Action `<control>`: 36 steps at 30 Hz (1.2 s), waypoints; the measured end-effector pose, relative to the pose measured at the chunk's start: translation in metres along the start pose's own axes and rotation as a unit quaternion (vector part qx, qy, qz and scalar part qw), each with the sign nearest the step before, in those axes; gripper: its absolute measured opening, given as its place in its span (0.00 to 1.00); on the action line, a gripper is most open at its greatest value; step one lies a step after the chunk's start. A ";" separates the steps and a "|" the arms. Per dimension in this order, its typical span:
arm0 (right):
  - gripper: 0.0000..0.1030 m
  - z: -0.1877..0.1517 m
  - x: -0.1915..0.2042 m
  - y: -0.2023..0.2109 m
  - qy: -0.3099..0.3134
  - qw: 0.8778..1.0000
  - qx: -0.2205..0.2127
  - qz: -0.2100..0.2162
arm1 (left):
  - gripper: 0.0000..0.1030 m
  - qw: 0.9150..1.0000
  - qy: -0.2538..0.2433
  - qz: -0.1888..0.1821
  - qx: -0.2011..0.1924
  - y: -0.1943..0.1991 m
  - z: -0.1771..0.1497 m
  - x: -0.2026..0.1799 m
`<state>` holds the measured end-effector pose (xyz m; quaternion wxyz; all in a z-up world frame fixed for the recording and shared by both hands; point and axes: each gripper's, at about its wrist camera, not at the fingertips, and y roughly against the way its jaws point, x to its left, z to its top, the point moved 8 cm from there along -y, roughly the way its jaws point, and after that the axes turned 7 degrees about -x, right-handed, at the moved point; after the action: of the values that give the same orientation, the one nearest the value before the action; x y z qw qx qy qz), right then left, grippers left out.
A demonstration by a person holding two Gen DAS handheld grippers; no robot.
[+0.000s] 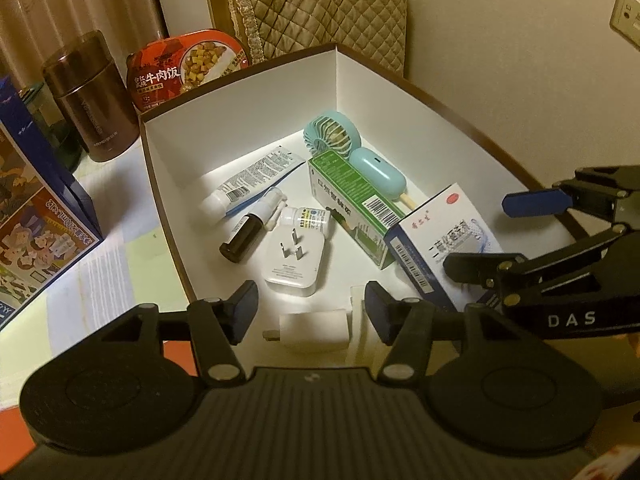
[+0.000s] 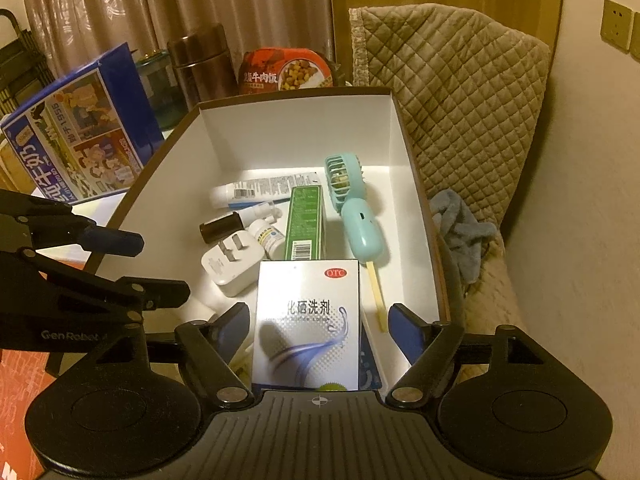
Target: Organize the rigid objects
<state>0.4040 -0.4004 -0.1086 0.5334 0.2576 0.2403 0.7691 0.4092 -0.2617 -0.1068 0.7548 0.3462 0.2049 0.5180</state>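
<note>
Both grippers spread wide; right gripper point(image 2: 320, 332) perhaps clear of lotion box point(image 2: 308, 320).

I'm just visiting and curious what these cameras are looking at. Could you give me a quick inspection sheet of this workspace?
Surface: table with pale paper sheets.
Job's things: white box holding a mint fan, green carton, tube, dark spray bottle, small pill bottle, white plug adapter, small charger; blue-white medicine box leaning at the near wall.
Clutter: brown flask, red meal tub, blue milk carton.
Grippers: left gripper open, right gripper open; both empty.
Cables: nothing seen.
Surroundings: curtains, quilted chair cover, grey cloth.
</note>
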 end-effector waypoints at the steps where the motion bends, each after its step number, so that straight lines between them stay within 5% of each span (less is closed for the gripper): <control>1: 0.72 0.000 0.000 0.001 -0.001 1.000 0.000 0.000 | 0.54 1.000 0.002 0.000 -0.001 0.001 0.000 0.000; 20: 0.72 -0.010 0.016 0.051 -0.043 0.998 -0.035 -0.001 | 0.67 0.998 0.036 0.003 -0.058 0.067 -0.015 0.004; 23: 0.72 -0.015 0.026 0.064 -0.049 0.998 -0.040 -0.003 | 0.74 0.997 0.040 0.011 -0.068 0.086 -0.026 0.011; 36: 0.72 -0.050 0.083 0.107 -0.076 0.996 -0.042 -0.011 | 0.74 0.995 0.057 0.039 -0.075 0.164 -0.090 0.044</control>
<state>0.2725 -0.3605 -0.0656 0.5690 0.2896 0.1697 0.7507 0.2609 -0.1563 -0.0448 0.7452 0.2661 0.1949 0.5796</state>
